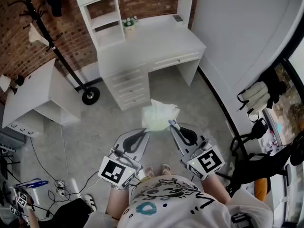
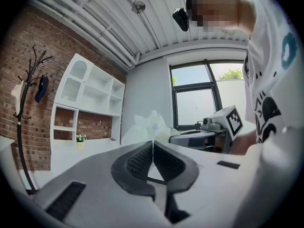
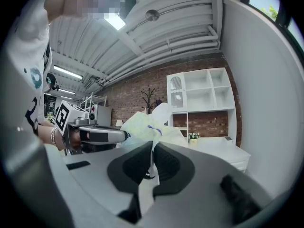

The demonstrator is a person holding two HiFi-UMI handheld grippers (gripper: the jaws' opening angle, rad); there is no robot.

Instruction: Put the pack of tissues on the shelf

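Note:
The pack of tissues (image 1: 159, 115), pale and crinkly in its plastic wrap, hangs in the air in front of the person, above the grey floor. My left gripper (image 1: 146, 131) is shut on its left edge and my right gripper (image 1: 172, 123) is shut on its right edge. In the left gripper view the wrap runs up from the closed jaws (image 2: 153, 144) to the pack (image 2: 151, 126). The right gripper view shows the same at its closed jaws (image 3: 153, 148), with the pack (image 3: 145, 126) just beyond. The white shelf unit (image 1: 107, 20) stands on the white desk (image 1: 156, 44), well ahead of the pack.
A small flower pot (image 1: 129, 23) sits on the desk by the shelf. A black coat stand (image 1: 59, 56) and a low white cabinet (image 1: 33, 99) stand at the left. Cables (image 1: 57, 186) lie on the floor at the lower left. Dark equipment (image 1: 266, 156) lines the right wall.

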